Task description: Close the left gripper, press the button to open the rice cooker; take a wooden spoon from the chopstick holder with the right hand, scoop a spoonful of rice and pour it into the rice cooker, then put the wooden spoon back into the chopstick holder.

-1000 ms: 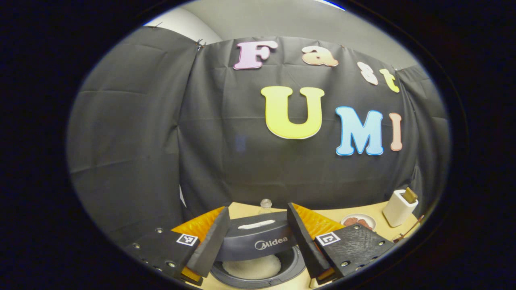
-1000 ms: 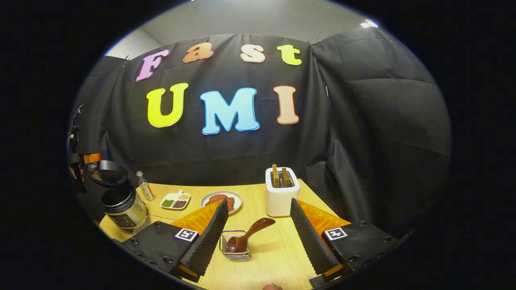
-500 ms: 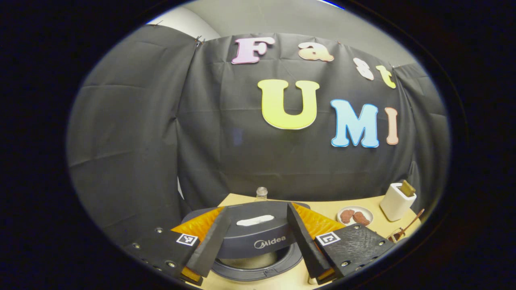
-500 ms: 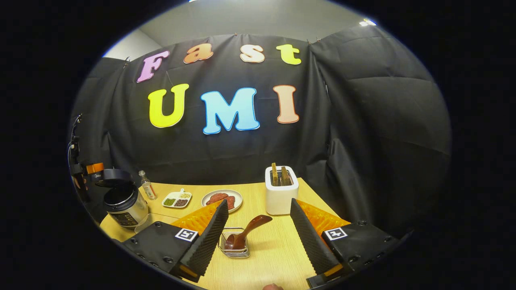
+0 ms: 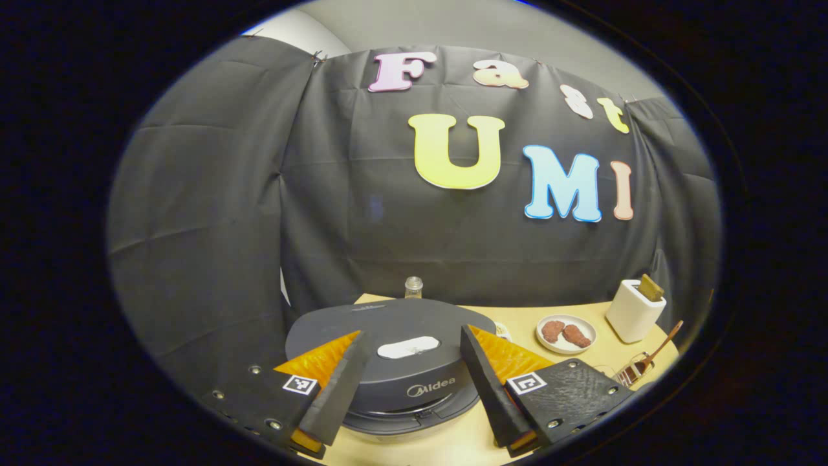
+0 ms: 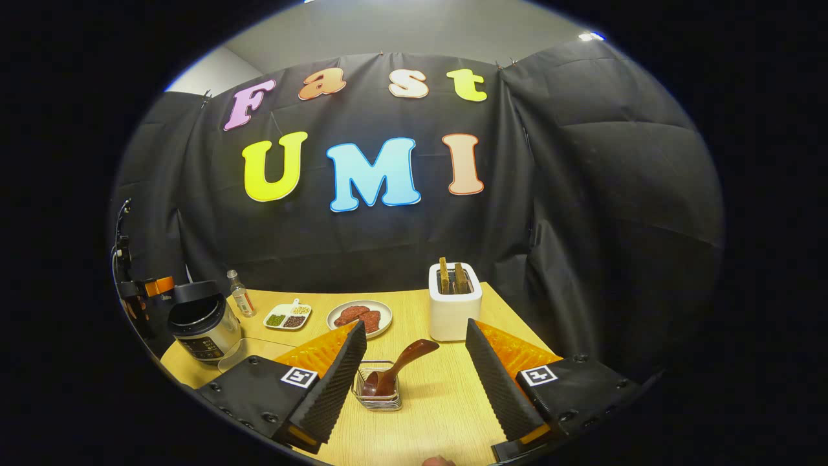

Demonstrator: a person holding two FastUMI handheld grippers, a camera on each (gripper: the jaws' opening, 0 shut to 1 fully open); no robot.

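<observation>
1. Lid of the dark grey round rice cooker [image 5: 401, 362] has dropped shut since the earlier frame; left gripper [image 5: 409, 378] released, fingers straddling it at the worktop's [image 5: 582, 359] left edge.
2. Right gripper view: right gripper [image 6: 414, 382] released above brown wooden spoon [image 6: 396, 372], leaning in wire chopstick holder [image 6: 378, 396] near the front edge.

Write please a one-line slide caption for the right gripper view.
Open right gripper above wooden spoon in wire chopstick holder.

Bare table [image 6: 446, 401] lies between wooden spoon [image 6: 396, 370] and toaster [image 6: 455, 309] (plate [image 6: 381, 312] behind).
</observation>
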